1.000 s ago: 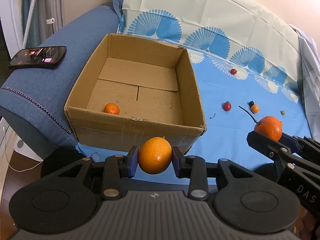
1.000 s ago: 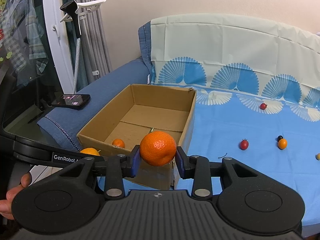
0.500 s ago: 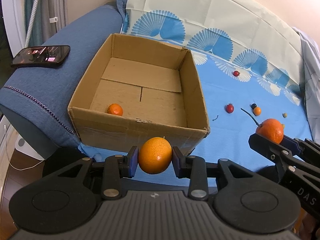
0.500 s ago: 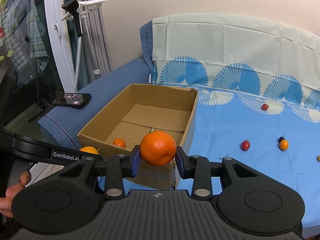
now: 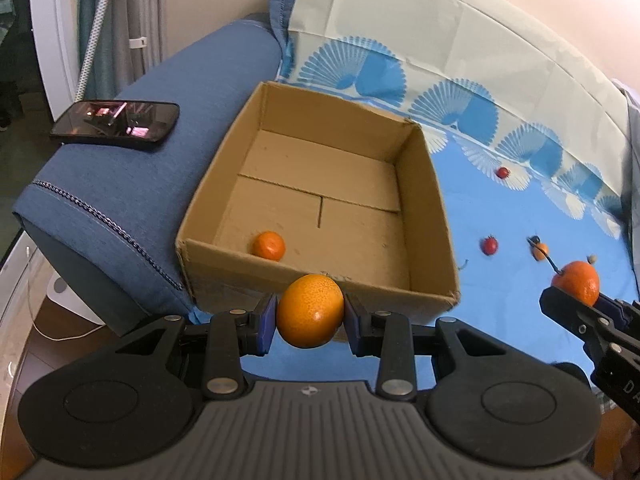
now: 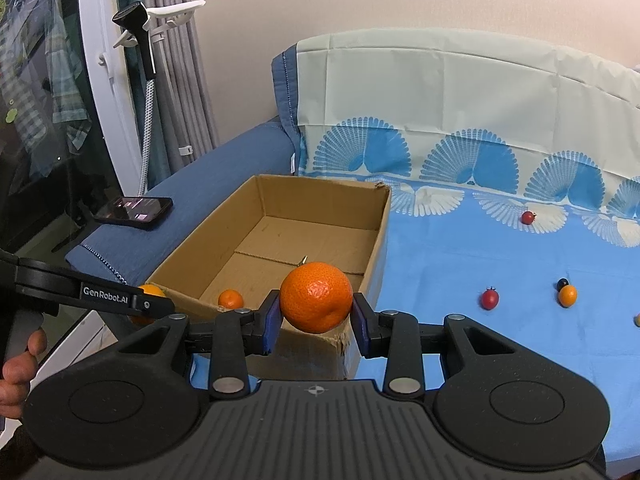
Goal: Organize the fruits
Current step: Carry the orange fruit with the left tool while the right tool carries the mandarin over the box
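Left wrist: left gripper [image 5: 310, 314] level, pads clamped on yellow-orange citrus [image 5: 310, 311] at near wall of cardboard box [image 5: 320, 282]; small mandarin [image 5: 269, 245] inside. Right wrist: right gripper [image 6: 316, 316] level, clamped on stemmed mandarin [image 6: 316, 297] at box's near right corner
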